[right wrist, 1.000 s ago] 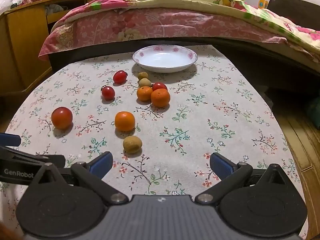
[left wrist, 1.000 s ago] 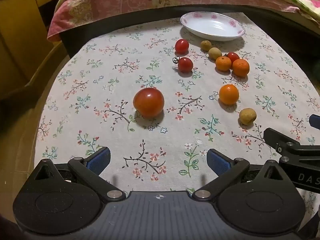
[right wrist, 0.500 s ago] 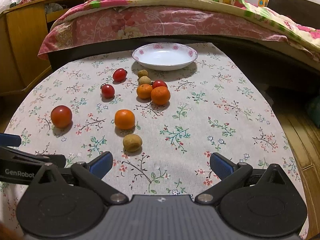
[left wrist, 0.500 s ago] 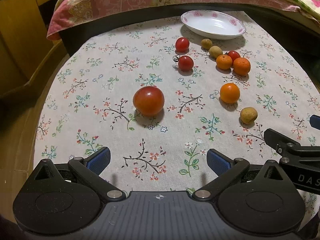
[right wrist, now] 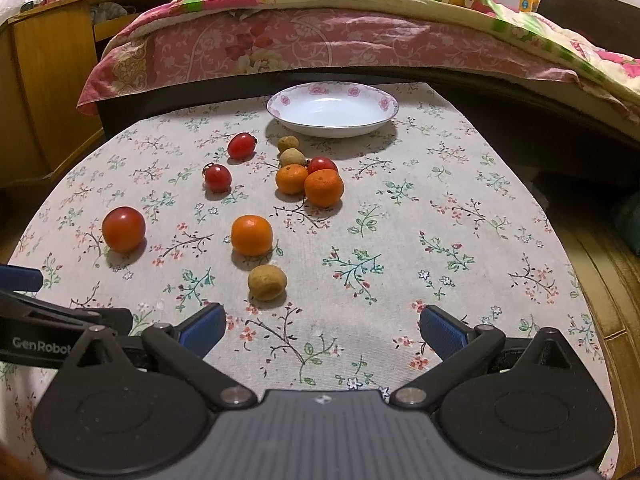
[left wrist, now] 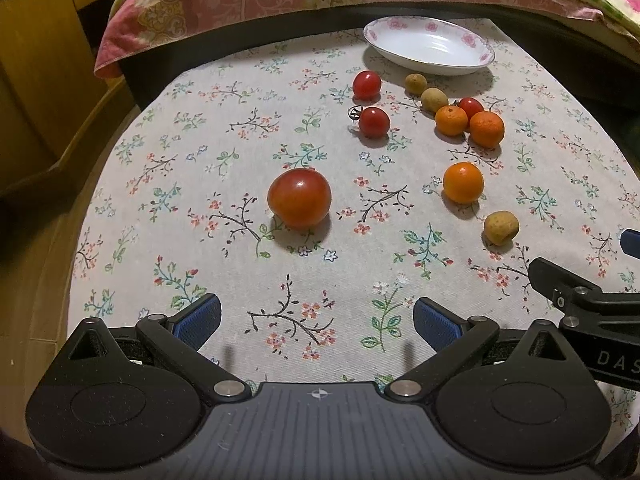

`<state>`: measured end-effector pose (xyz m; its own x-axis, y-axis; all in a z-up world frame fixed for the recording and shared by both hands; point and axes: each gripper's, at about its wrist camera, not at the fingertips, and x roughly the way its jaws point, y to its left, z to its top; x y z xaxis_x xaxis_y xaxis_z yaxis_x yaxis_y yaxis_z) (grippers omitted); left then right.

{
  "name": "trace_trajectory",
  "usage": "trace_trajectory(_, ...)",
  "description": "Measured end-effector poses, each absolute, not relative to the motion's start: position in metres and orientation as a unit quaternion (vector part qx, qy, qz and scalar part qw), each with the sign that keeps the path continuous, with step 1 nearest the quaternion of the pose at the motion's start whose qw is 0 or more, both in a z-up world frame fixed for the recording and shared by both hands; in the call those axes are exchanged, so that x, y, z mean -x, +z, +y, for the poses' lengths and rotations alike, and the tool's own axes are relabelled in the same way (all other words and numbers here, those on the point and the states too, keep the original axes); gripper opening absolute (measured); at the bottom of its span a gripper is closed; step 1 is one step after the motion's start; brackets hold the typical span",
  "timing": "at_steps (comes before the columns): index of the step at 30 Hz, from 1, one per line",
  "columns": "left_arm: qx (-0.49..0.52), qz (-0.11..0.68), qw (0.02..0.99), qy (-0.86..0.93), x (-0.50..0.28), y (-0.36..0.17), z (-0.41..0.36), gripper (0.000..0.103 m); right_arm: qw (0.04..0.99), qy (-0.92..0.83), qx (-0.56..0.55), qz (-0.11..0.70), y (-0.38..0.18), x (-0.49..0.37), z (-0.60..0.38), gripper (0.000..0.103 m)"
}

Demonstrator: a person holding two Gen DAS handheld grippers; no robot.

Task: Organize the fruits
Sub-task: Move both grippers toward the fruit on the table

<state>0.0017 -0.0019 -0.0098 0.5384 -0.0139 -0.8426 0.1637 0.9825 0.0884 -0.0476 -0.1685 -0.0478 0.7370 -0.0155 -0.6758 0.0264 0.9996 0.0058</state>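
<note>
Fruits lie loose on a floral tablecloth. A large tomato [left wrist: 299, 198] sits straight ahead of my open, empty left gripper [left wrist: 316, 322]; it also shows in the right wrist view [right wrist: 123, 229]. A brown longan [right wrist: 267, 282] and an orange [right wrist: 251, 235] lie just ahead and left of my open, empty right gripper [right wrist: 322, 330]. Two more oranges [right wrist: 323, 187], several cherry tomatoes [right wrist: 241, 145] and two longans [right wrist: 291, 157] cluster in front of an empty white dish [right wrist: 333, 109], also seen in the left wrist view [left wrist: 429, 45].
The round table's cloth [right wrist: 440, 240] drops off to a wooden floor on both sides. A bed with a pink quilt [right wrist: 280, 44] stands right behind the dish. A wooden cabinet [right wrist: 44, 80] is at the far left.
Both grippers have crept slightly back or upward; the fruits sit a little farther away in the views. Nothing was grasped or moved.
</note>
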Motion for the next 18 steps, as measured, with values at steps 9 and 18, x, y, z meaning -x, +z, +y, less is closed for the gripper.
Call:
trace_trajectory(9,-0.077,0.482,0.871,-0.048,-0.0036,-0.0104,-0.0024,0.103,0.931,-0.009,-0.008,0.366,-0.0488,0.0467,-0.1671,0.098)
trace_trajectory(18,-0.074,0.485,0.870,-0.045,-0.0043,-0.0113,-0.0017,0.103,0.930,-0.007,-0.007,0.368,-0.0493,0.0450,-0.1661,0.098)
